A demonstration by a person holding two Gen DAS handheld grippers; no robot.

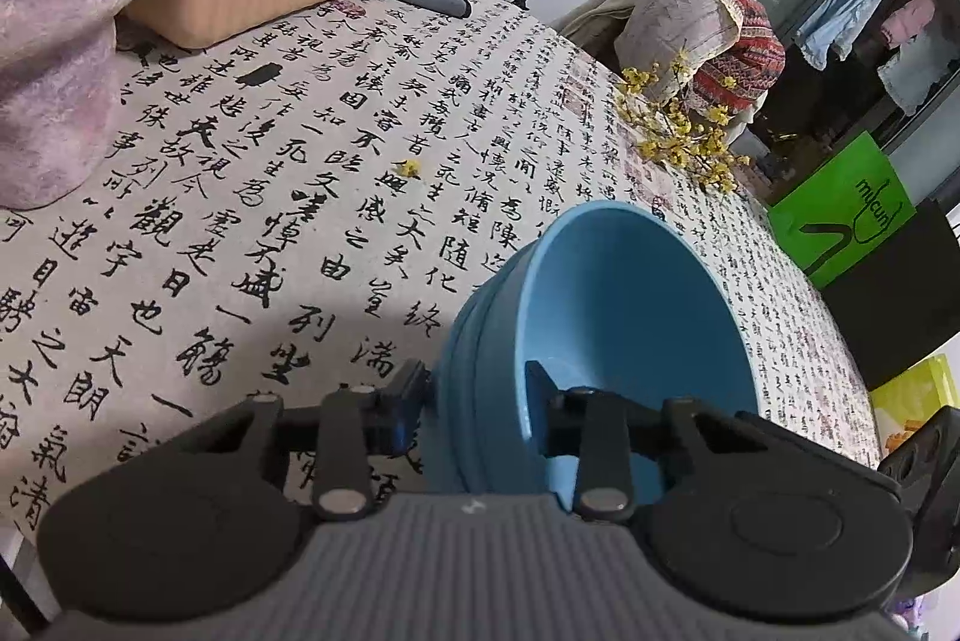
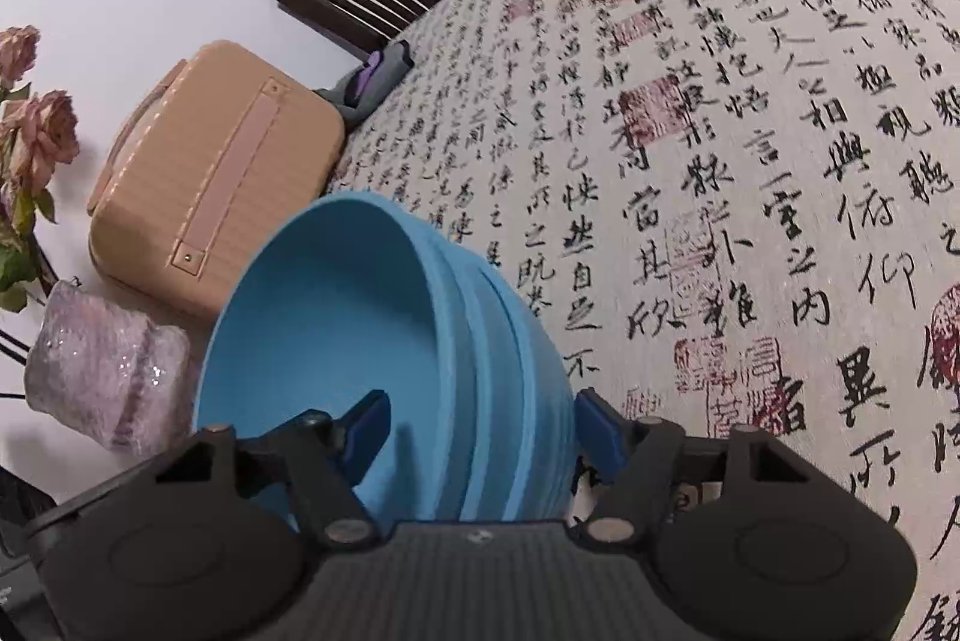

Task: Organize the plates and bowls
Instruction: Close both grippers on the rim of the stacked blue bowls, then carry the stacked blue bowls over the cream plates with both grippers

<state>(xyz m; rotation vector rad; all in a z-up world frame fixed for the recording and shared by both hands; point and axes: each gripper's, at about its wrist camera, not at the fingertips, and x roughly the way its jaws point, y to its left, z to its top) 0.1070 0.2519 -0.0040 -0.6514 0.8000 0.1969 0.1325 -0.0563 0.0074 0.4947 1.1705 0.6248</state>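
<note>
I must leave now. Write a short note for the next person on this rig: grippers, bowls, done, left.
Left gripper: jaws straddle the wall of the stack of blue bowls, one finger inside, one outside; whether the pads press yet is unclear.
Right gripper: same on its side of the stack, one finger inside, one outside; grip also unclear.
Bowls: nested, tilted, over the tablecloth near the beige case.
Done: bowls stacked.
Left: confirm both grips, then move the stack. No plates in view.
</note>
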